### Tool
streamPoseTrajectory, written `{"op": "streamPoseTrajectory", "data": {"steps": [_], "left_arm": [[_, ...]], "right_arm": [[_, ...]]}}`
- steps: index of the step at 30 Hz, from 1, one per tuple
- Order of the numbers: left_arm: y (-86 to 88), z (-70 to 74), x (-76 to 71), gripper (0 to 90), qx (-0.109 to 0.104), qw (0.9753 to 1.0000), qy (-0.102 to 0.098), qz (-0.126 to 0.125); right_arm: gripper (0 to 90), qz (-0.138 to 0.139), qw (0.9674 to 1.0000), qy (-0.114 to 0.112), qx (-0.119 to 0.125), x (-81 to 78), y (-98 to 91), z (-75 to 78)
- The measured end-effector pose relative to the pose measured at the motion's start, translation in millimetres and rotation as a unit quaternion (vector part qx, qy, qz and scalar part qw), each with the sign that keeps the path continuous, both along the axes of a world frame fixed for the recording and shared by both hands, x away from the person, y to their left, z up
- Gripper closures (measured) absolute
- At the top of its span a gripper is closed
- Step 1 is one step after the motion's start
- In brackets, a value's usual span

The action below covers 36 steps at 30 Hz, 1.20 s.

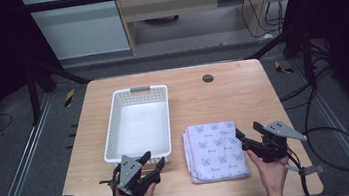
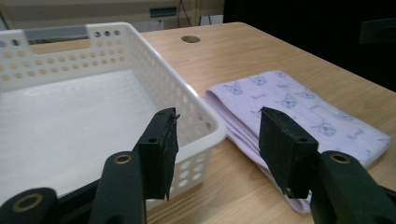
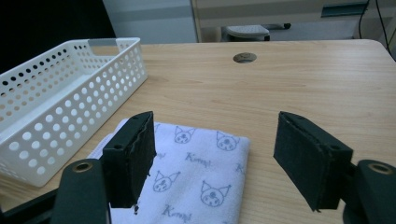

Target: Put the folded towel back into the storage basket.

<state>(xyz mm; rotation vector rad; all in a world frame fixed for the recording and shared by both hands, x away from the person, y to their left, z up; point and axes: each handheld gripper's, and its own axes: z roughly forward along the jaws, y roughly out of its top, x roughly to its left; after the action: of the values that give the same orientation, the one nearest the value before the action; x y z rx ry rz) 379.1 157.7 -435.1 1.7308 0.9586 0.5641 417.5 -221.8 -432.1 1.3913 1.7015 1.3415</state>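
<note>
A folded lilac towel (image 1: 215, 150) printed with small cat faces lies on the wooden table, right of a white perforated basket (image 1: 111, 131) that is empty. My left gripper (image 1: 152, 161) is open near the basket's front right corner, held above the table. In the left gripper view its jaws frame the basket's corner (image 2: 205, 122) and the towel's edge (image 2: 299, 112). My right gripper (image 1: 247, 134) is open at the towel's right edge, pointing left over it. The right gripper view shows the towel (image 3: 201, 179) under and between the jaws, with the basket (image 3: 70, 102) beyond.
A round grommet hole (image 1: 207, 78) sits near the table's far edge. Bare tabletop (image 1: 242, 94) stretches behind the towel and to its right. Cables (image 1: 328, 134) trail on the floor to the right of the table.
</note>
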Motion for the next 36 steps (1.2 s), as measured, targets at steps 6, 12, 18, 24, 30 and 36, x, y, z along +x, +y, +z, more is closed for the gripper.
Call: {"op": "streamPoseTrajectory", "data": {"steps": [6, 12, 18, 24, 30, 36], "left_arm": [[-22.6, -8.1, -3.3, 44.4, -0.004, 0.9995, 0.022, -0.021], [-45.8, -20.2, -6.3, 43.1, 0.006, 0.9982, 0.042, -0.043], [-64.6, -36.3, -5.3, 42.0, 0.017, 0.9961, 0.068, -0.053], [-74.8, -47.3, 1.1, 42.1, 0.029, 0.9946, 0.086, -0.05], [-79.6, -53.4, 7.6, 41.4, 0.037, 0.9934, 0.1, -0.042], [-86.4, -57.7, 16.8, 40.0, 0.047, 0.9917, 0.113, -0.039]], "right_arm": [[29.5, 0.014, 0.9997, 0.007, -0.021, 1.9, 2.4, 3.0], [31.3, 0.028, 0.999, 0.016, -0.032, 4.6, 9.3, 3.0], [33.0, 0.035, 0.9978, 0.033, -0.044, 16.0, 18.8, 3.3], [34.5, 0.027, 0.9969, 0.05, -0.055, 29.5, 21.8, -4.0], [35.7, 0.02, 0.9965, 0.061, -0.054, 40.7, 17.4, -8.8], [37.4, 0.018, 0.9953, 0.081, -0.05, 55.8, 10.2, -19.9]]}}
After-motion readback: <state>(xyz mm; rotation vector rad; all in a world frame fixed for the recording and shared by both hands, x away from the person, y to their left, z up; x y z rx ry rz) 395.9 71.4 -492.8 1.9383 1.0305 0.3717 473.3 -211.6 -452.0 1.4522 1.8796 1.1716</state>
